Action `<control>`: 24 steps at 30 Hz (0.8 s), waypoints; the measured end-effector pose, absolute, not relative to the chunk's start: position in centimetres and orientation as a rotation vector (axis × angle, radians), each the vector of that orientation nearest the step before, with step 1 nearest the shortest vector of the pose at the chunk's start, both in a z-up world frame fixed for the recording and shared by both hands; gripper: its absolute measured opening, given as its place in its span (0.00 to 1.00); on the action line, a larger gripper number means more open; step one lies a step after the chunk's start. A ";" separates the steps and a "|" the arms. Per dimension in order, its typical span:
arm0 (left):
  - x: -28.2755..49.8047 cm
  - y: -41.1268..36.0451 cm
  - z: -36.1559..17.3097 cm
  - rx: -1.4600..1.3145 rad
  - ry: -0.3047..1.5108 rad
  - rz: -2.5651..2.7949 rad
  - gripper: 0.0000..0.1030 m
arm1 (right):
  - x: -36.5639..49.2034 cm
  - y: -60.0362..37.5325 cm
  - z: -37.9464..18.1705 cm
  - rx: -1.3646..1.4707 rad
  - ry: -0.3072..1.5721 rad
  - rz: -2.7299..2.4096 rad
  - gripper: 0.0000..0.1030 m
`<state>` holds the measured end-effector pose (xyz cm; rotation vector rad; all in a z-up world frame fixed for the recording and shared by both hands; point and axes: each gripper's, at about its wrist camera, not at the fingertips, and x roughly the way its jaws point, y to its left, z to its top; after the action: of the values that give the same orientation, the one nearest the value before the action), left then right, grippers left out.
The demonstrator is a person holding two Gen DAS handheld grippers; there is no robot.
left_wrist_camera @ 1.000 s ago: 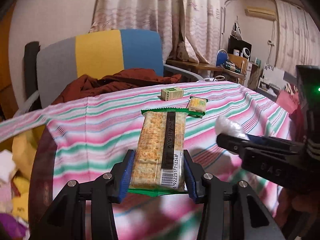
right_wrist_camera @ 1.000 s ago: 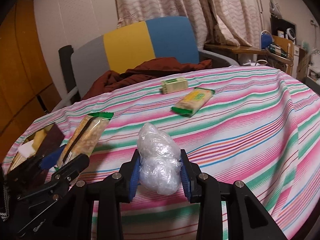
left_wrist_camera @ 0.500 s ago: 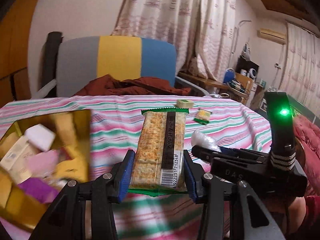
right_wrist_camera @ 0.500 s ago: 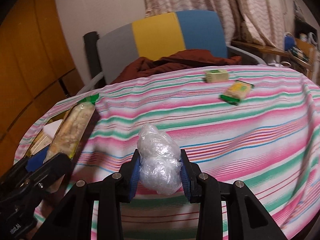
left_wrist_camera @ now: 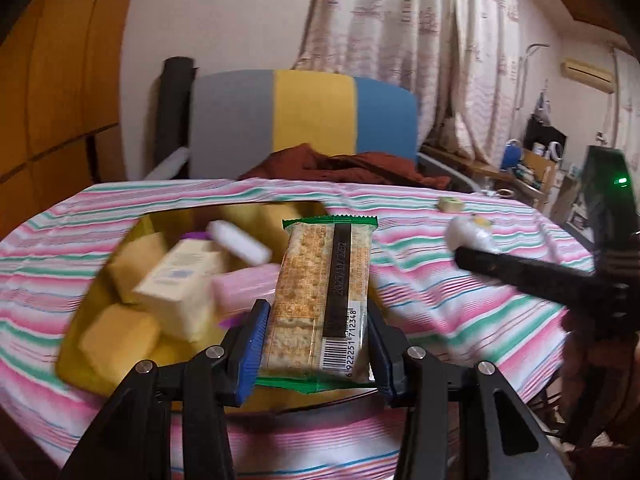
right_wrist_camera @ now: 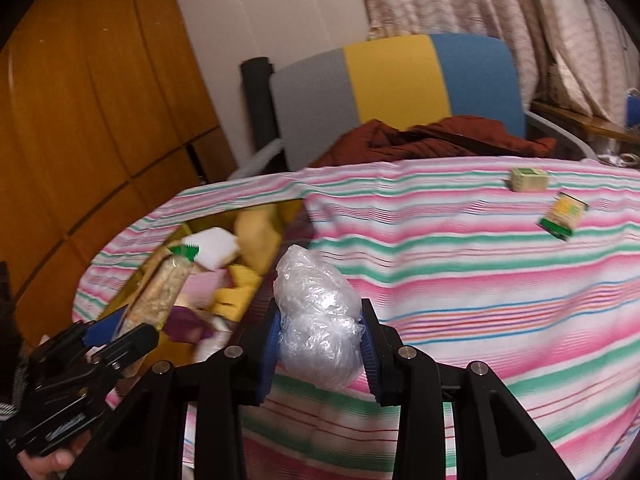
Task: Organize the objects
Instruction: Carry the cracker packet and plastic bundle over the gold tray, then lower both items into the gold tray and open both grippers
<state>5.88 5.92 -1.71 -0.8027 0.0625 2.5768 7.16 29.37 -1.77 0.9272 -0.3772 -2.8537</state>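
A long cracker packet with green ends is pinched between the blue pads of the left gripper and is held above a yellow box set on the striped tablecloth. The box is seen to be filled with blurred items: pale cartons, yellow blocks, a white piece and a pink one. A crumpled clear plastic bag is clamped between the pads of the right gripper, just beside the box's right edge and over the cloth. Farther back on the cloth, a small green-and-cream box and a small snack packet are left lying near each other. A grey, yellow and blue chair is placed behind the table.
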 end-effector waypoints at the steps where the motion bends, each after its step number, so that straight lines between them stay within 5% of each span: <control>1: 5.6 4.8 -1.8 -0.816 0.067 2.594 0.45 | 7.0 28.8 -1.6 0.920 -0.378 -2.841 0.36; 17: 2.9 0.2 -4.4 -0.971 0.157 2.597 0.47 | 3.7 19.4 -1.1 0.916 -0.309 -2.642 0.39; 20: 2.6 -0.6 -4.3 -0.991 0.100 2.628 0.50 | 3.6 18.7 -1.3 0.932 -0.302 -2.641 0.58; 24: 2.6 -1.6 -4.0 -0.982 0.028 2.672 0.50 | 4.0 18.7 -1.5 0.927 -0.318 -2.646 0.62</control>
<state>2.55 -1.64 -3.99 -0.9816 0.0283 2.6717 3.98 18.71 -1.54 0.9272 -0.3184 -2.6463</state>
